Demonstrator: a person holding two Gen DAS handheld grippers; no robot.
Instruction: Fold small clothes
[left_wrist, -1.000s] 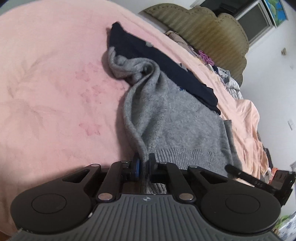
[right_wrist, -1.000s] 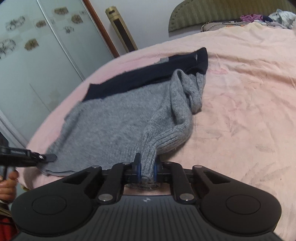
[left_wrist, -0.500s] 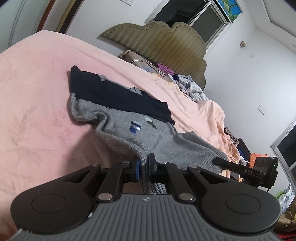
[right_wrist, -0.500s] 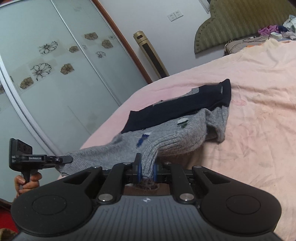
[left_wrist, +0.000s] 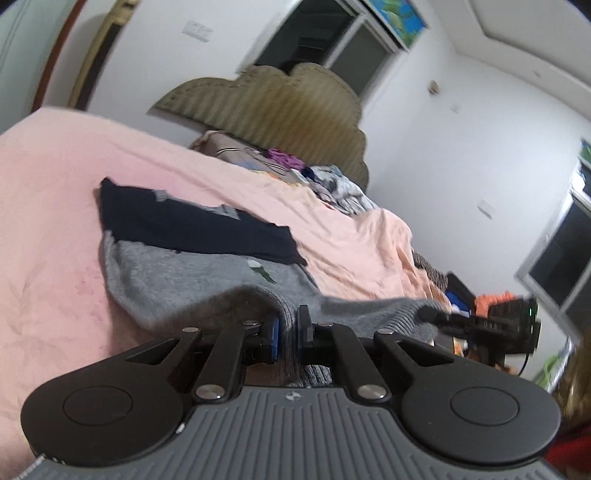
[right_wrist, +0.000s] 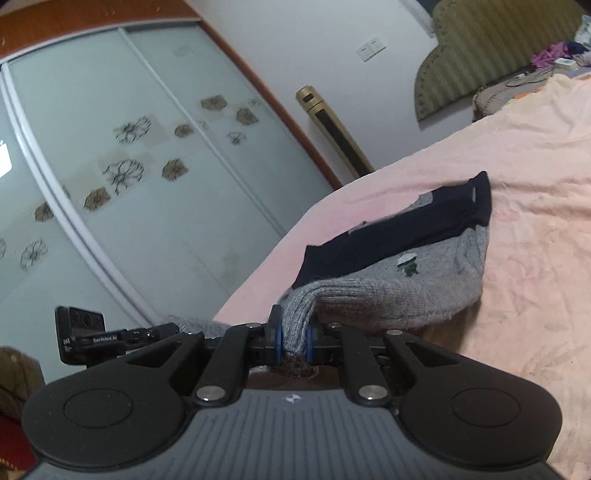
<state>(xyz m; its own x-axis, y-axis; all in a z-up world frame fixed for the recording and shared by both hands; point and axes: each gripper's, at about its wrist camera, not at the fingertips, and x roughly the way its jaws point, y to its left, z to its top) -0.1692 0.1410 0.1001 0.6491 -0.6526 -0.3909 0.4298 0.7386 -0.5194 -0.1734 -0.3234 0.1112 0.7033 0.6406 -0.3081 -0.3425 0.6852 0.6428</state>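
Two tools, left tool (left_wrist: 287, 334) and right tool (right_wrist: 293, 334), each pinching sweater (right_wrist: 388, 291) hem, lifted off pink bed (right_wrist: 535, 221); far sweater edge resting there; open bedspread beyond sweater toward headboard (left_wrist: 280, 107).

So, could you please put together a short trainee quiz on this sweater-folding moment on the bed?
1. True or false: both claws are shut on the grey sweater.
2. Which colour is the band across the sweater's far end? A) red B) navy C) yellow
3. What does the sweater lie on?

Key
1. True: the left claw and the right claw each pinch the ribbed near edge, lifted off the bed.
2. B: the navy band runs across the far end.
3. A pink blanket covering the bed.
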